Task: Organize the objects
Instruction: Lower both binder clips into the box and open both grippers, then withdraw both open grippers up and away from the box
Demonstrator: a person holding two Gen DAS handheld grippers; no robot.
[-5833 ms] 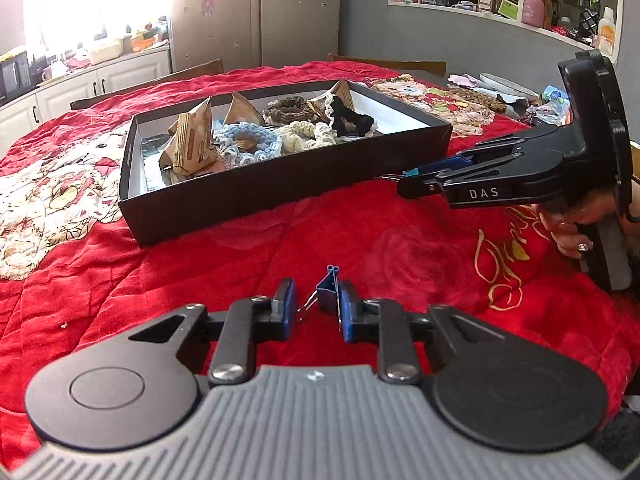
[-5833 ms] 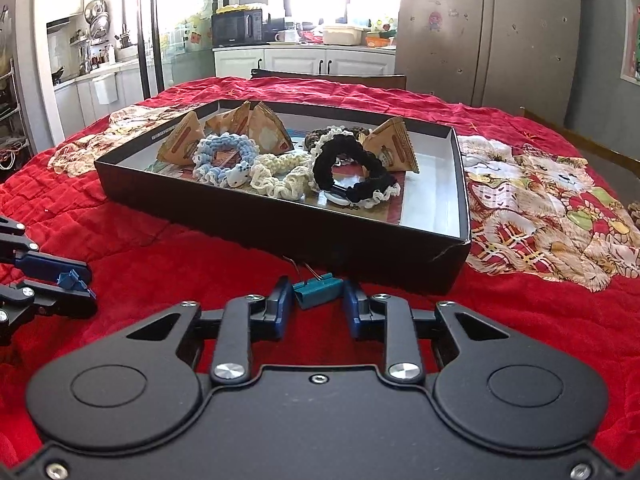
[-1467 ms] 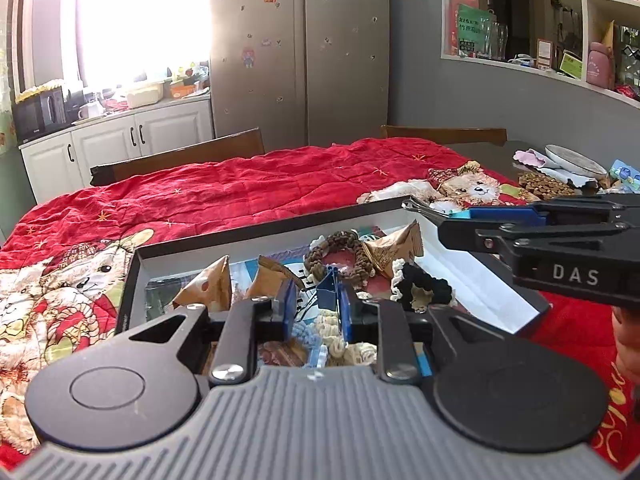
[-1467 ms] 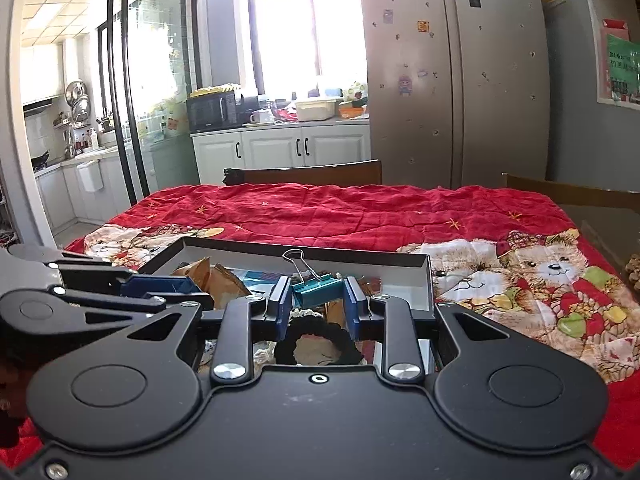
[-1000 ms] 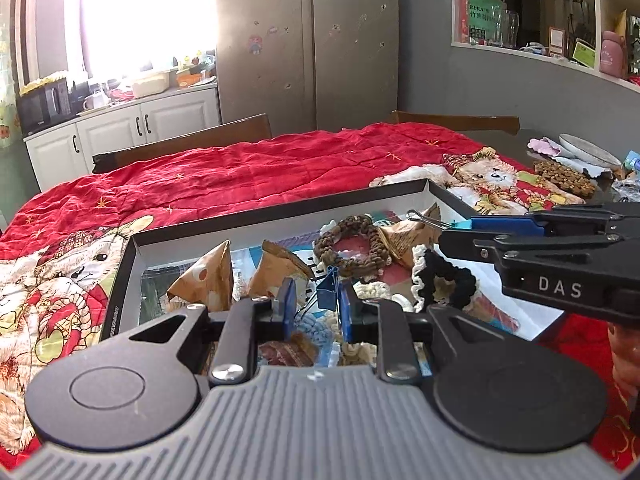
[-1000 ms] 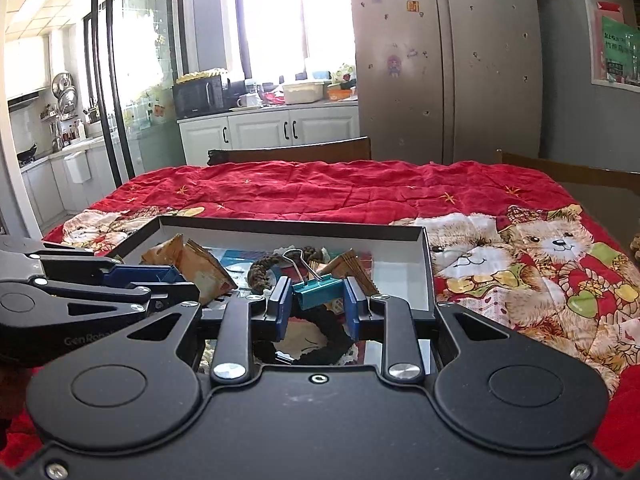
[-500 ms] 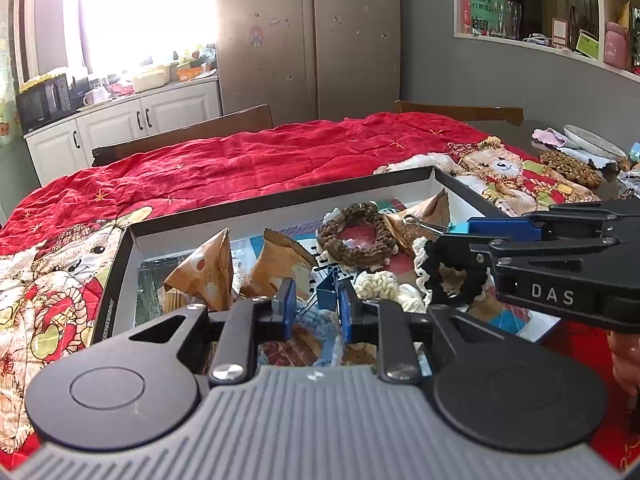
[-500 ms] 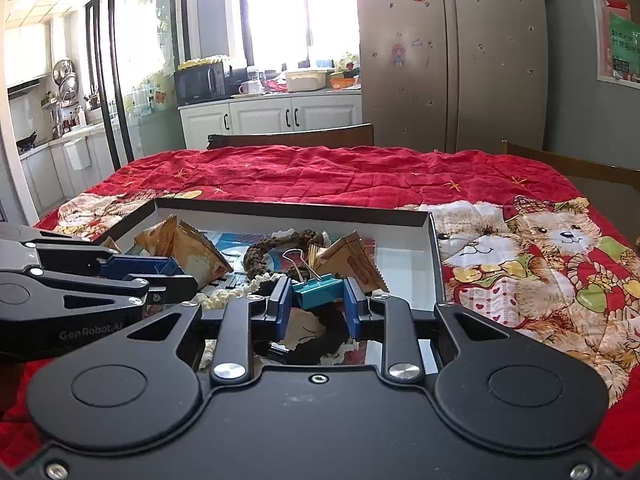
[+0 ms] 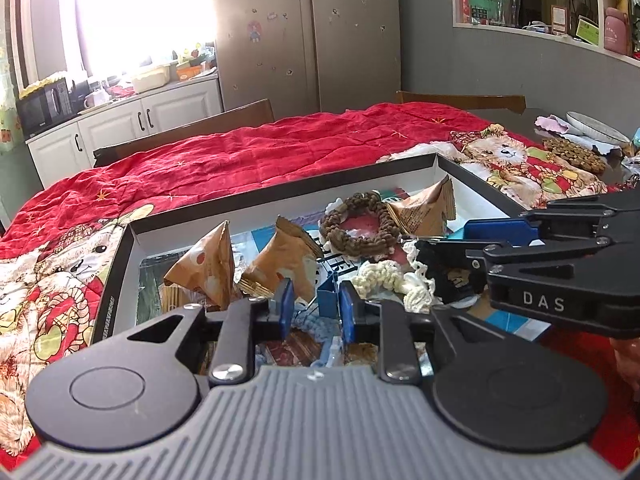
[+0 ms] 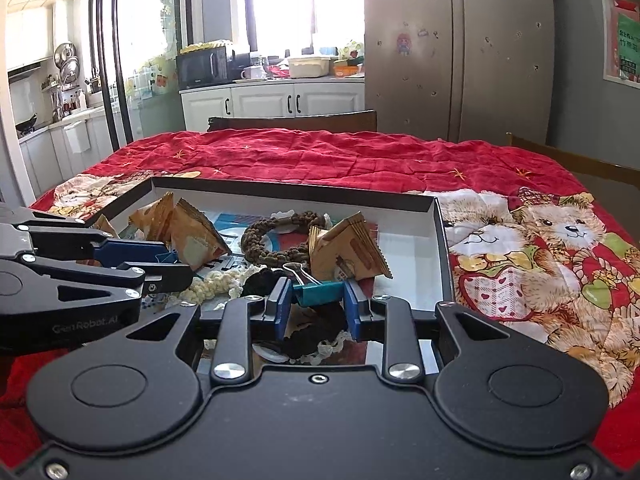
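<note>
A black box [image 9: 280, 194] with a white inside sits on the red quilt; it also shows in the right wrist view [image 10: 443, 240]. It holds brown triangular packets [image 9: 208, 268], a brown scrunchie [image 9: 358, 226], a cream scrunchie [image 9: 382, 276] and a black one [image 10: 260, 280]. My left gripper [image 9: 314, 306] is shut on a blue binder clip [image 9: 327, 298] over the box's near left part. My right gripper [image 10: 316, 304] is shut on a teal binder clip [image 10: 318, 292] over the box's near right part. Each gripper shows side-on in the other's view.
The red quilt [image 10: 340, 156] with teddy-bear patches [image 10: 560, 240] covers the table. Wooden chairs [image 10: 292, 122] stand at the far edge. Plates and clutter [image 9: 580, 140] lie at the far right. Cabinets and a fridge stand behind.
Both grippers, each holding its clip, have come up from the quilt in front of the box to over its contents, and over the last second have sunk lower towards them.
</note>
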